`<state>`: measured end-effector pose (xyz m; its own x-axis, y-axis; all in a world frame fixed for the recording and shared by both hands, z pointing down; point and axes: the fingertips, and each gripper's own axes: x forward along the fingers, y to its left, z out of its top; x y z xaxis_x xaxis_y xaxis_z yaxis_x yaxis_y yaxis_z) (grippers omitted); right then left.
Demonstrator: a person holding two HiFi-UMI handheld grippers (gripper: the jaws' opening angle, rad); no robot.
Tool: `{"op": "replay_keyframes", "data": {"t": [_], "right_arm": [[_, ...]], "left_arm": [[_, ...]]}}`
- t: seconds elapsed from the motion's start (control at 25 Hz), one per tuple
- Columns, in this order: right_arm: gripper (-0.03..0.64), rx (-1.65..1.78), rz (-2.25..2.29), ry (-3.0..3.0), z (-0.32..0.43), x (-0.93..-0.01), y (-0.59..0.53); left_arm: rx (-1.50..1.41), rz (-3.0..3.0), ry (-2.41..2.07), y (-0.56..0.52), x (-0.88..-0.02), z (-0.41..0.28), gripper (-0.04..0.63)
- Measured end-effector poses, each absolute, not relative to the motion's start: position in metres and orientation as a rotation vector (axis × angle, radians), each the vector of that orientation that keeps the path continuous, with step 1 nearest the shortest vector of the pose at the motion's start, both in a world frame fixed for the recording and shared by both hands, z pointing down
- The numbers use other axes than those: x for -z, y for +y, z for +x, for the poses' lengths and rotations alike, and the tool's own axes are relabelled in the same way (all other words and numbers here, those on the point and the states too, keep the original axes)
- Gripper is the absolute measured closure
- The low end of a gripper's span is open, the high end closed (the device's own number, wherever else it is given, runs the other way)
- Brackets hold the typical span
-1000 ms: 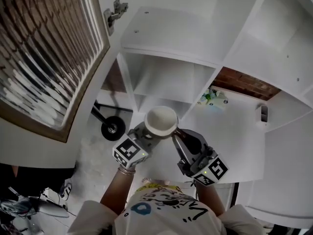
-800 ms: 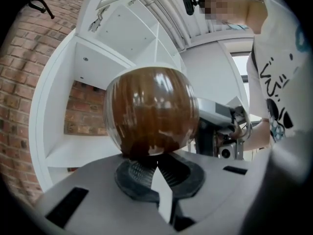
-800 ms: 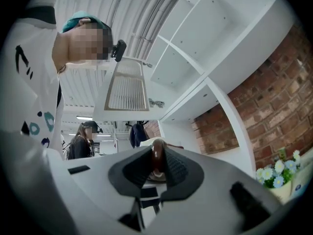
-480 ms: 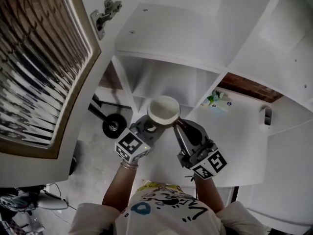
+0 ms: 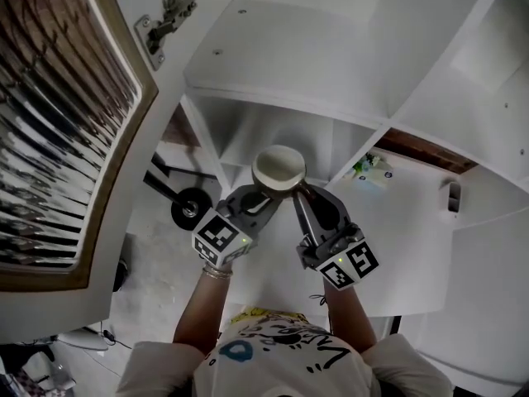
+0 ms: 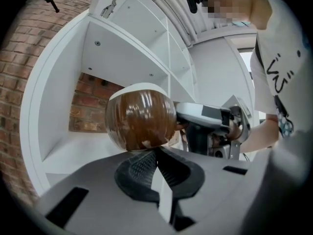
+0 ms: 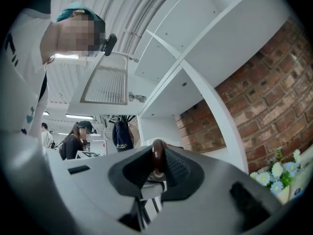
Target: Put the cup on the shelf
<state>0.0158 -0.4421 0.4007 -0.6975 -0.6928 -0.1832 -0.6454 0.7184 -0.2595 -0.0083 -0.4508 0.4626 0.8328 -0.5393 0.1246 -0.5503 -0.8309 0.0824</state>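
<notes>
Head view: cup point(image 5: 278, 169) just before shelf point(image 5: 281, 64), base pinched by L hand-held gripper point(image 5: 261, 197), rim by R hand-held gripper point(image 5: 299, 198); glossy, prob. slippery, fragile.

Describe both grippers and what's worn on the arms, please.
The left gripper and right gripper match: grey moulded bodies, black ribbed pads, and a white cube with black square markers and a small green light. The left wrist wears a thin bracelet; the white printed T-shirt has short sleeves.
</notes>
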Motion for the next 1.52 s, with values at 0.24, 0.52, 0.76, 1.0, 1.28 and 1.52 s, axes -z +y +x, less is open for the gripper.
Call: {"op": "replay_keyframes", "data": {"t": [0.24,0.52,0.76,1.0,1.28,1.52], "right_arm": [[0.558,0.241,-1.132,2.651,0.017,-0.411,-0.461],[0.558,0.177,-1.231,2.659,0.014,-0.421,-0.478],[0.558,0.157,-1.262,2.651,0.012,-0.423,-0.490],[0.558,0.083,-1.354,2.656,0.008,-0.425,-0.501],[0.558,0.031,-1.477,2.686,0.002,-0.427,-0.507],[0.558,0.062,-1.544,2.719,0.000,-0.432,-0.505]], "left_arm": [[-0.162,2.869,-0.875,-0.461,-0.472,-0.011,0.580],[-0.181,2.841,-0.903,-0.469,-0.476,-0.017,0.580],[-0.168,2.823,-0.934,-0.471,-0.477,-0.023,0.580],[-0.159,2.811,-0.940,-0.468,-0.476,-0.026,0.580],[-0.150,2.793,-0.960,-0.471,-0.477,-0.028,0.580],[-0.113,2.774,-1.007,-0.473,-0.476,-0.032,0.580]]}}
